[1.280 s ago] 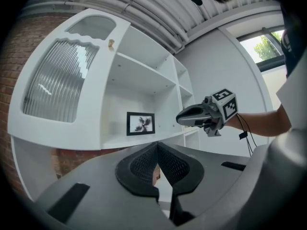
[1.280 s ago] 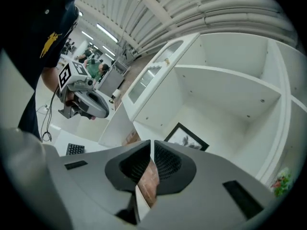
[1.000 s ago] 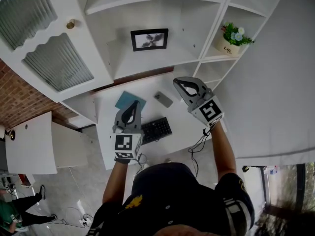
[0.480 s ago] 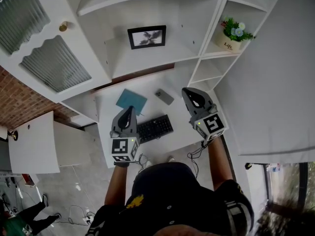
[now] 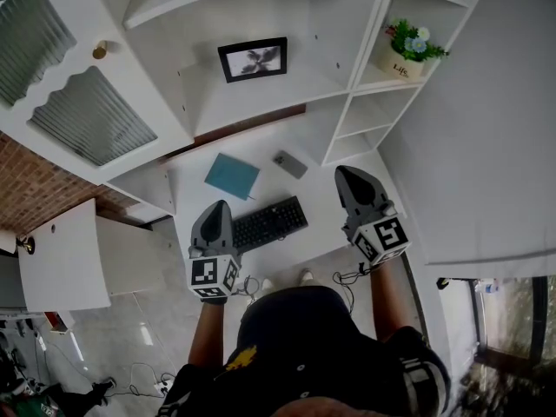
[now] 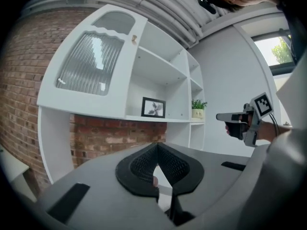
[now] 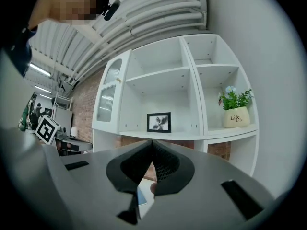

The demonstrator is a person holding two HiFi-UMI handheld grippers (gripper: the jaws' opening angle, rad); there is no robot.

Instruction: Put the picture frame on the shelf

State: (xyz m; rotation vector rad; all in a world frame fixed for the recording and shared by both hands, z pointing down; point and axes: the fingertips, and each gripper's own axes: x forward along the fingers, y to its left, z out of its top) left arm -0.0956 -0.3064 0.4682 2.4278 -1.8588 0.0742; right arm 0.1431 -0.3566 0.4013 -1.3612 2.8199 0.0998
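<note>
Now, the left gripper (image 5: 215,208) hangs low over the desk (image 5: 321,200), jaws pressed together on nothing. In the middle, the picture frame (image 5: 253,59) stands upright on the shelf (image 5: 261,98), facing out, so the job looks done. The right gripper (image 5: 349,176), likewise closed and empty, sits well clear, probably to avoid knocking it.

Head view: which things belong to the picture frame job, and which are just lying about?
Job: picture frame; shelf, where it already stands.
Lying about: keyboard; blue book; phone; potted plant.
</note>
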